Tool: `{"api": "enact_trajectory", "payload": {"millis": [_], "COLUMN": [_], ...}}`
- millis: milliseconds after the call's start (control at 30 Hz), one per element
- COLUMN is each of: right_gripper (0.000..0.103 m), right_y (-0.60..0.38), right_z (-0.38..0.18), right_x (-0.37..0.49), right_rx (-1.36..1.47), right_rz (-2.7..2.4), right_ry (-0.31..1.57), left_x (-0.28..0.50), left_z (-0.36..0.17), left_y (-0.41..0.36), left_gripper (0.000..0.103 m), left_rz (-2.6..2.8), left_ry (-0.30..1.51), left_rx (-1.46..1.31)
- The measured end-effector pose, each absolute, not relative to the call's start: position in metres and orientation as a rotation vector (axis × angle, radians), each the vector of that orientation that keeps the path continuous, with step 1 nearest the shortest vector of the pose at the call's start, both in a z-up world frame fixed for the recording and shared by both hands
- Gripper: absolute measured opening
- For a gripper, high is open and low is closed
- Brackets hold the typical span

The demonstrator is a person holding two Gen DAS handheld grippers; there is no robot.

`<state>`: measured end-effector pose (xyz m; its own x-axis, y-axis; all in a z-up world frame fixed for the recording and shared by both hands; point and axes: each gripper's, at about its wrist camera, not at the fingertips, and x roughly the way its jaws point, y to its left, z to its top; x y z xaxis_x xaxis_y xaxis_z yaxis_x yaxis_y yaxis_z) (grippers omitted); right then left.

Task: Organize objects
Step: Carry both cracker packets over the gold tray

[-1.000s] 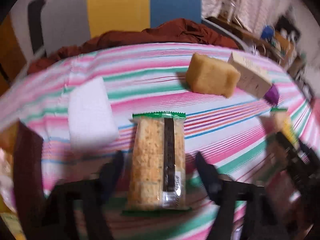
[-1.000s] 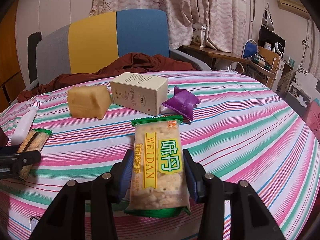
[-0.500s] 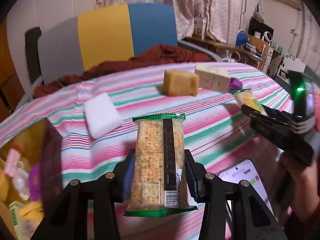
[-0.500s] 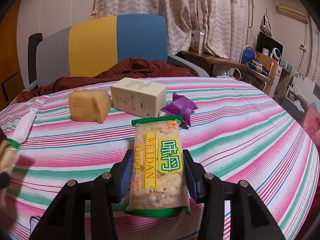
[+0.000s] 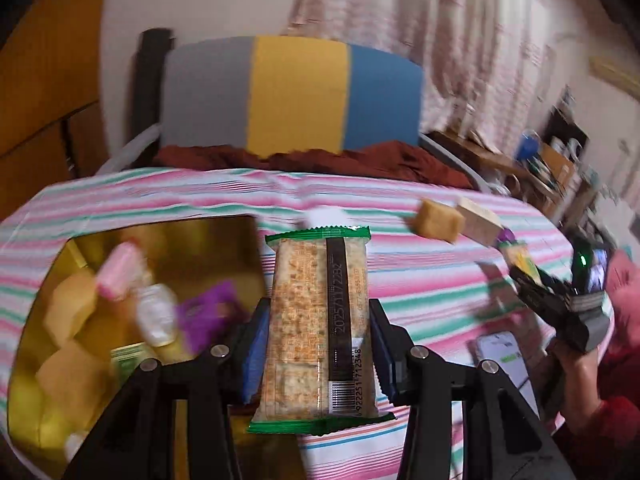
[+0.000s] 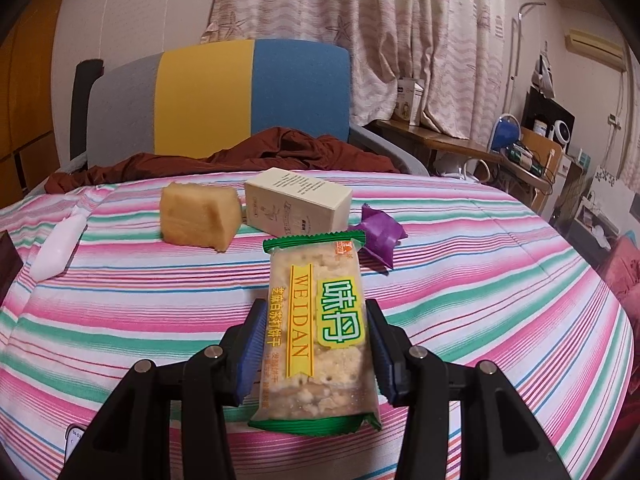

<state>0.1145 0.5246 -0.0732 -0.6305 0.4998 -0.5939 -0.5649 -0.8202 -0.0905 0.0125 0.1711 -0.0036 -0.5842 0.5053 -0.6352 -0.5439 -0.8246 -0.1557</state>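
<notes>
- The left gripper (image 5: 318,354) tilts downward just right of the gold box (image 5: 132,312); its jaws, having just been closing, are clamped on a seam-up cracker pack (image 5: 318,320).
- The right gripper (image 6: 316,354) also tilts downward, above the striped counter (image 6: 500,300) and nearer than the cream carton (image 6: 298,202); its jaws are clamped on a second cracker pack (image 6: 320,332).
- The box's contents are blurred.
- Beside the carton: one yellow cake block (image 6: 198,216), one purple packet (image 6: 380,234).
</notes>
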Motion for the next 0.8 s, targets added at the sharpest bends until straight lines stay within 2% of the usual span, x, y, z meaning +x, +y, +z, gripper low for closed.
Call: {"api": "enact_trajectory", "payload": {"millis": [267, 400, 567, 800], "right_gripper": [0.048, 0.048, 0.048, 0.048], "right_y": [0.506, 0.501, 0.485, 0.429], "right_z": [-0.077, -0.067, -0.031, -0.001], "right_x": [0.098, 0.097, 0.104, 0.101], "right_rx": [-0.921, -0.953, -0.869, -0.823], "right_rz": [2.454, 2.515, 2.622, 2.797], "right_ry": [0.017, 0.059, 0.22, 0.237], "left_x": [-0.032, -0.065, -0.088, -0.101], "left_z": [-0.014, -0.027, -0.044, -0.064], "left_y": [0.097, 0.07, 0.046, 0.04], "left_gripper": [0.046, 0.046, 0.046, 0.046], "left_rz": [2.465, 2.43, 2.41, 2.405], "left_ry": [-0.112, -0.217, -0.357, -0.339], "left_rx": [-1.055, -1.199, -1.319, -1.38]}}
